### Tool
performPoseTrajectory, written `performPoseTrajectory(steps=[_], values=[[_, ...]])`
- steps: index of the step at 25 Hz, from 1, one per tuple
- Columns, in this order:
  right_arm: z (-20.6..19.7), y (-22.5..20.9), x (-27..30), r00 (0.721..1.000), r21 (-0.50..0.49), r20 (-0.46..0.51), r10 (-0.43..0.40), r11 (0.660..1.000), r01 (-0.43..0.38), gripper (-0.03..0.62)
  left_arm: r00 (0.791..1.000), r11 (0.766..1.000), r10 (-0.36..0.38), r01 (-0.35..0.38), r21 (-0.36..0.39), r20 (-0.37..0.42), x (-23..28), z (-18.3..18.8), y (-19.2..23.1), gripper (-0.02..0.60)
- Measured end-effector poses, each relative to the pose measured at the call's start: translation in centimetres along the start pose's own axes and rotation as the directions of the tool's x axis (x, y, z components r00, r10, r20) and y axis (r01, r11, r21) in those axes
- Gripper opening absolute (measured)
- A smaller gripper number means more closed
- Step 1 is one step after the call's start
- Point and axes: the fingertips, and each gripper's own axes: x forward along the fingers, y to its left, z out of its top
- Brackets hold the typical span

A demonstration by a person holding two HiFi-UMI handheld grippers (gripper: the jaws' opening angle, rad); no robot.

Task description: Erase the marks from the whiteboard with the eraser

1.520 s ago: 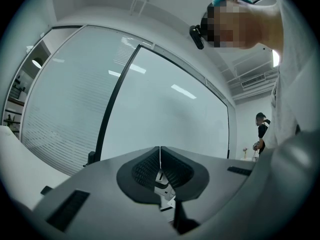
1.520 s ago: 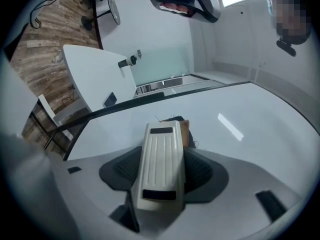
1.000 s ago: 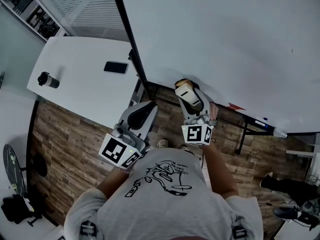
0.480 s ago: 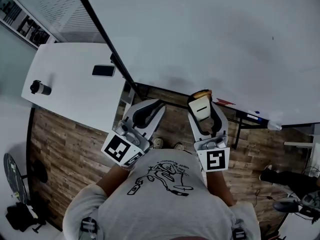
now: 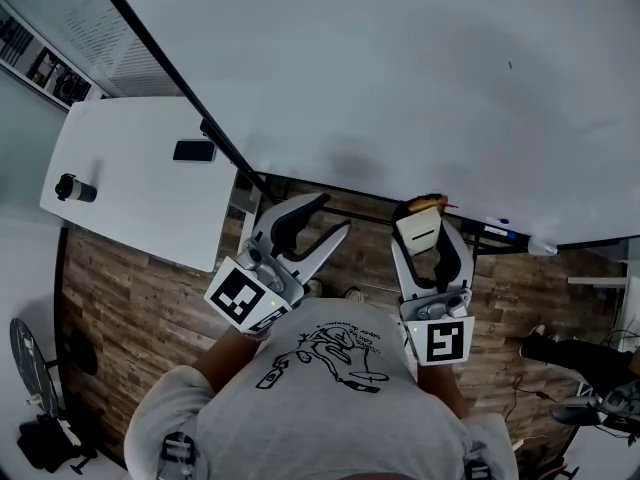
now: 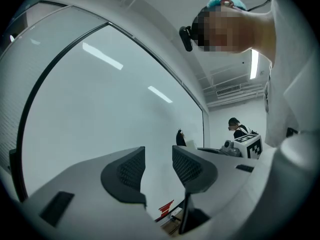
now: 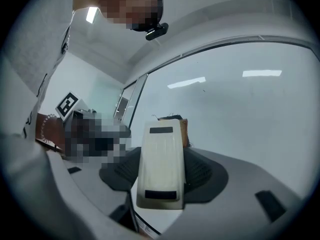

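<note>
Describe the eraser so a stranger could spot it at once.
Start at the big whiteboard filling the upper head view. Near its lower edge, the right gripper clamps the eraser: a cream block with a brown pad on one side, unlike the grey jaws.

No word, number or brand is legible. The shirt (image 5: pixel 330 388) carries a black drawing with small lettering too blurred to read. The left marker cube (image 5: pixel 243 298) and right marker cube (image 5: pixel 448 342) show only black-and-white square code patterns.
</note>
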Motion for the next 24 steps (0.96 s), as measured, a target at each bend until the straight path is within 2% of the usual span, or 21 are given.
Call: performPoseTrajectory(steps=[13, 24], values=[[0.1, -1.7, -0.8, 1.000, 0.028, 0.011, -0.017, 0.999, 0.017, 0.259, 1.000, 0.999, -0.022, 0.022, 0.023, -0.010, 1.4, 0.1, -1.5, 0.166], [0.4, -0.5, -0.3, 1.000, 0.031, 0.016, -0.002, 1.000, 0.001, 0.259, 1.000, 1.000, -0.026, 0.027, 0.014, -0.009, 0.0, 0.5, -1.5, 0.184]])
